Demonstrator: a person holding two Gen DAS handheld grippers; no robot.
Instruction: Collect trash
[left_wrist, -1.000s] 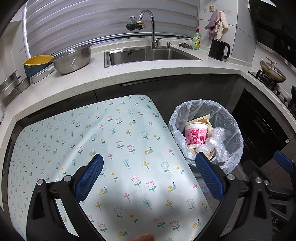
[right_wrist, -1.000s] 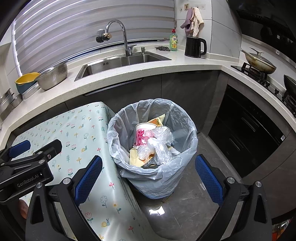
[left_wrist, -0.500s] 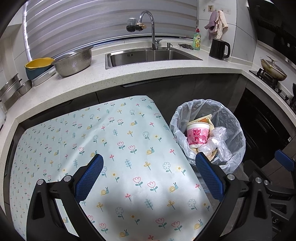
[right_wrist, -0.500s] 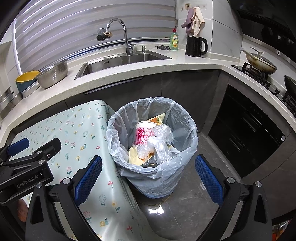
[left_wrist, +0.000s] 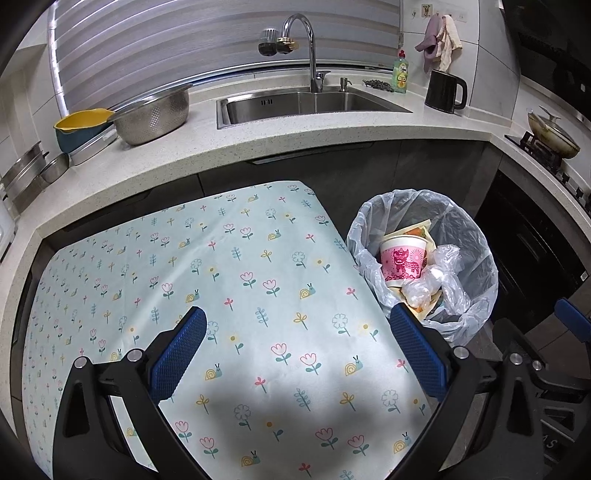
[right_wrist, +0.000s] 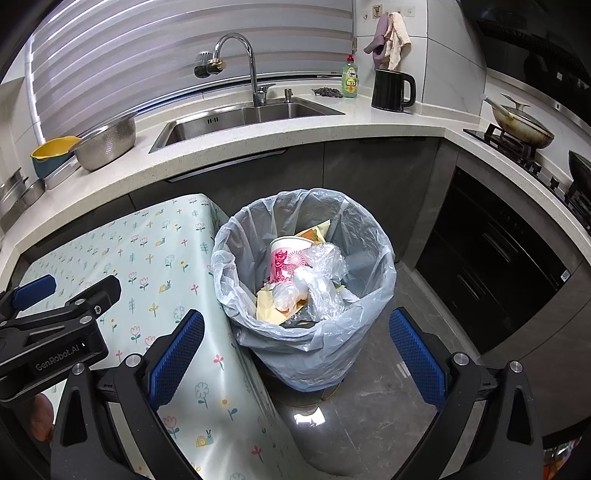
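Kitchen setting: an L-shaped light countertop (left_wrist: 332, 144) runs across the upper half of both views, with a steel sink (left_wrist: 306, 105) at upper centre, a colander (left_wrist: 155, 112) at upper left and a black kettle (left_wrist: 443, 90) at upper right. Below it, a table covered by a floral tablecloth (left_wrist: 221, 295) fills the lower left of the left wrist view.

Task item location: the trash bin (right_wrist: 306, 332), lined with a translucent bag, stands on the floor just beside the table's right edge, at centre frame in the right wrist view. It contains a pink printed paper cup (right_wrist: 286, 260), crumpled clear plastic (right_wrist: 317, 284) and yellow paper scraps (right_wrist: 269, 310).

Tool state: the left gripper (left_wrist: 295, 350) hangs above the tablecloth with its jaws spread wide and nothing between them. The right gripper (right_wrist: 295, 354) hangs above the bin's near rim, jaws likewise spread wide and empty.

Progress assessment: no loose trash is visible on the portion of the tablecloth in view, and the counter shows only kitchenware. All visible refuse sits inside the bin. Collection therefore appears complete or nearly so. Remaining work, if any, would be outside the frames; the table's near edge lies behind the gripper bodies and cannot be checked.
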